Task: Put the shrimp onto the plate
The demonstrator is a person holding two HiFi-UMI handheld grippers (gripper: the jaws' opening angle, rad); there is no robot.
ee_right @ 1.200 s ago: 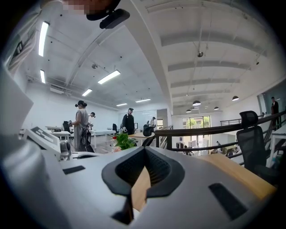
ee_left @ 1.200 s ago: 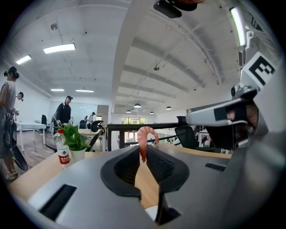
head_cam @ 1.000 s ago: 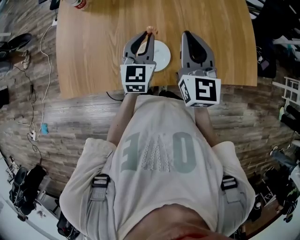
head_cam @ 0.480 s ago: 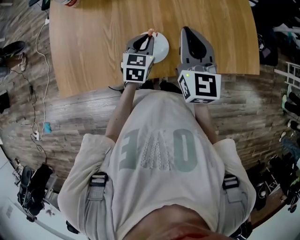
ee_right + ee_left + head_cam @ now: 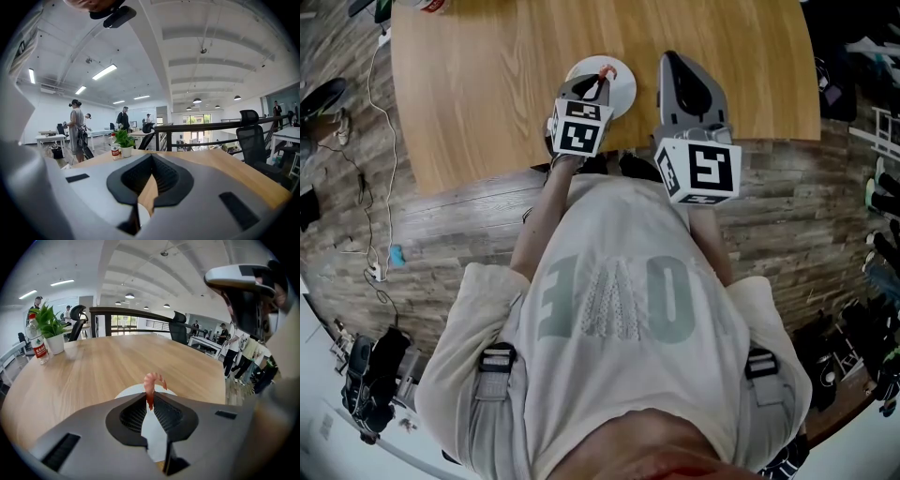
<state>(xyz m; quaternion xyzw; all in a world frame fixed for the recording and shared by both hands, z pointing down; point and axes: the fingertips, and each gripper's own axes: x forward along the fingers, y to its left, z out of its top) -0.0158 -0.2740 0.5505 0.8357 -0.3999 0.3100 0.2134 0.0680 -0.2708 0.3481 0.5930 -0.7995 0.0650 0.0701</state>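
Observation:
A pink shrimp (image 5: pixel 152 382) sticks up from the tips of my left gripper (image 5: pixel 149 399), which is shut on its tail end. Right under it lies the round white plate (image 5: pixel 125 392) on the wooden table (image 5: pixel 93 366). From the head view the shrimp (image 5: pixel 603 69) hangs over the middle of the plate (image 5: pixel 624 82), with the left gripper (image 5: pixel 598 81) reaching in from the near side. My right gripper (image 5: pixel 672 60) hovers just right of the plate, shut with nothing in it. Its jaws (image 5: pixel 152 156) meet at the tips.
A water bottle (image 5: pixel 37 342) and a potted plant (image 5: pixel 52 329) stand at the table's far left. The table's near edge (image 5: pixel 487 178) runs just in front of the person's body. Cables (image 5: pixel 370 141) lie on the floor to the left. Office chairs (image 5: pixel 179 331) stand beyond the table.
The left gripper has brought the shrimp from the plate's far-left rim to over its middle. The right gripper has stayed beside the plate.

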